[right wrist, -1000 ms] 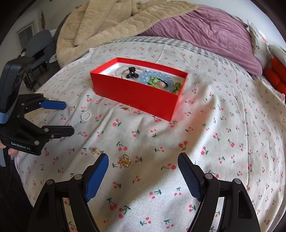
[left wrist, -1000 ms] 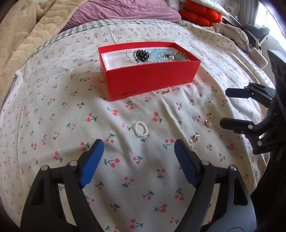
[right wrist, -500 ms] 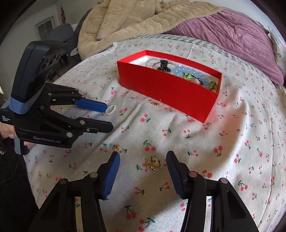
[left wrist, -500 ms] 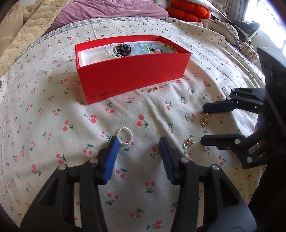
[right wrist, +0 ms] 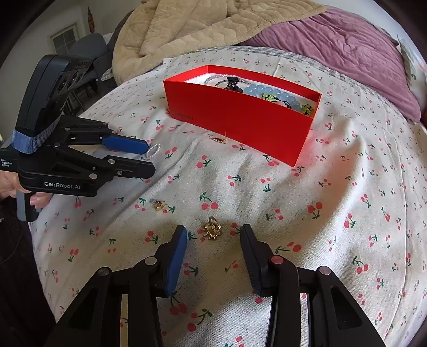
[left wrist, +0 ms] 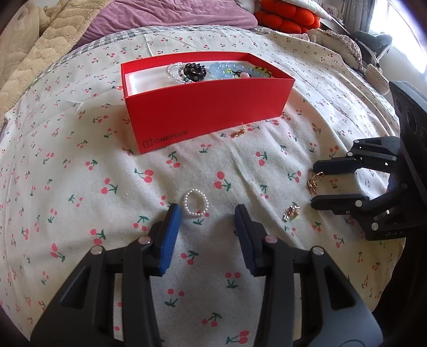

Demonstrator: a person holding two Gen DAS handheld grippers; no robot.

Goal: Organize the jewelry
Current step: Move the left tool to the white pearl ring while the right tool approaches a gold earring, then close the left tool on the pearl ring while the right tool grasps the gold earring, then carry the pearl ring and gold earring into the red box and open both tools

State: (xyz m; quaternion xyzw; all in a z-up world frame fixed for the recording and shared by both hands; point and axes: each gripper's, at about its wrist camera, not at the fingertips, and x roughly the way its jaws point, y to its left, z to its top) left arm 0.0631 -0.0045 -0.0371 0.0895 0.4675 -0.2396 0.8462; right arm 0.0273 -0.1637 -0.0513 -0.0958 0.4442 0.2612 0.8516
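A red box (left wrist: 208, 106) holding several bracelets stands on the cherry-print bedspread; it also shows in the right wrist view (right wrist: 240, 117). My left gripper (left wrist: 206, 213) is open low over the bed, its fingertips just short of a small pearl ring (left wrist: 196, 202), which also shows in the right wrist view (right wrist: 153, 149). My right gripper (right wrist: 212, 235) is open, its fingertips flanking a gold earring (right wrist: 211, 229), seen also in the left wrist view (left wrist: 314, 181). A second earring (left wrist: 291, 212) lies between the grippers. A small gold stud (left wrist: 238, 132) lies at the box's front wall.
A beige blanket (right wrist: 202, 24) and a purple duvet (right wrist: 347, 45) lie at the head of the bed. Orange cushions (left wrist: 288, 16) sit at the far right. The bed edge drops off beside my right gripper (left wrist: 333, 184).
Both grippers have moved forward and lower toward the bed and narrowed their opening. The left one closed in on the pearl ring, the right one on the gold earring.
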